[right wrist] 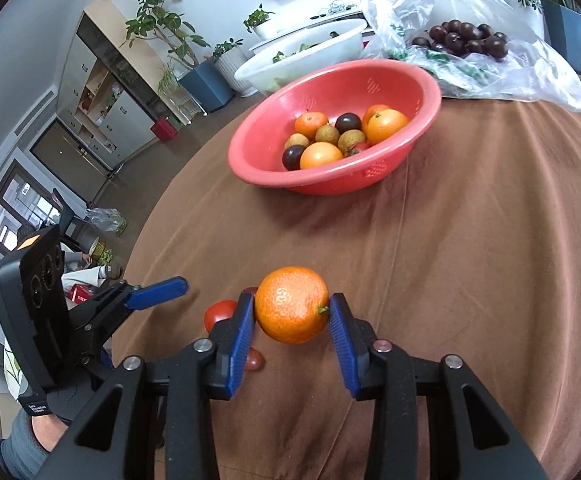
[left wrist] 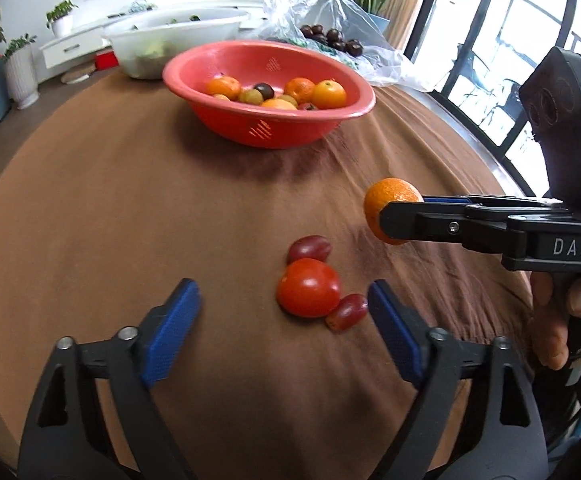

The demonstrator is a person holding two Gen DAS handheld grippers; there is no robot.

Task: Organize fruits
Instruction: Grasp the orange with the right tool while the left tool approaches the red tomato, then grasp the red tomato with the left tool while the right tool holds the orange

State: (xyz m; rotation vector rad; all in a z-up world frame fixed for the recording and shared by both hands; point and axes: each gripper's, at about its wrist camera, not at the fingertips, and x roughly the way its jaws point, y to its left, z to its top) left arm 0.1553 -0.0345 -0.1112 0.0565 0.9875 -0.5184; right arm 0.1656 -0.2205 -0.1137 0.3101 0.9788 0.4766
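1 label, "DAS", marks the right gripper clamping a mandarin.

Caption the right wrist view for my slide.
Right gripper holds a tangerine above the brown tablecloth, red bowl beyond.

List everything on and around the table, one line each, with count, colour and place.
tangerine: one, orange, clamped in the right tool, off the cloth
tomato: one, red, on the cloth ahead of the left tool
grape tomatoes: two, dark red, touching the tomato, one on its far side and one on its near side
red bowl: one, mid-table, holding orange, tan and dark fruits
white basin: one, behind the red bowl
plastic bag: one, clear, far right, with dark purple fruits on it
tablecloth: one, brown, covering the table
potted plants: several, green, along the room's far wall
left tool: blue pads, open, empty
right tool: blue pads, shut on the tangerine
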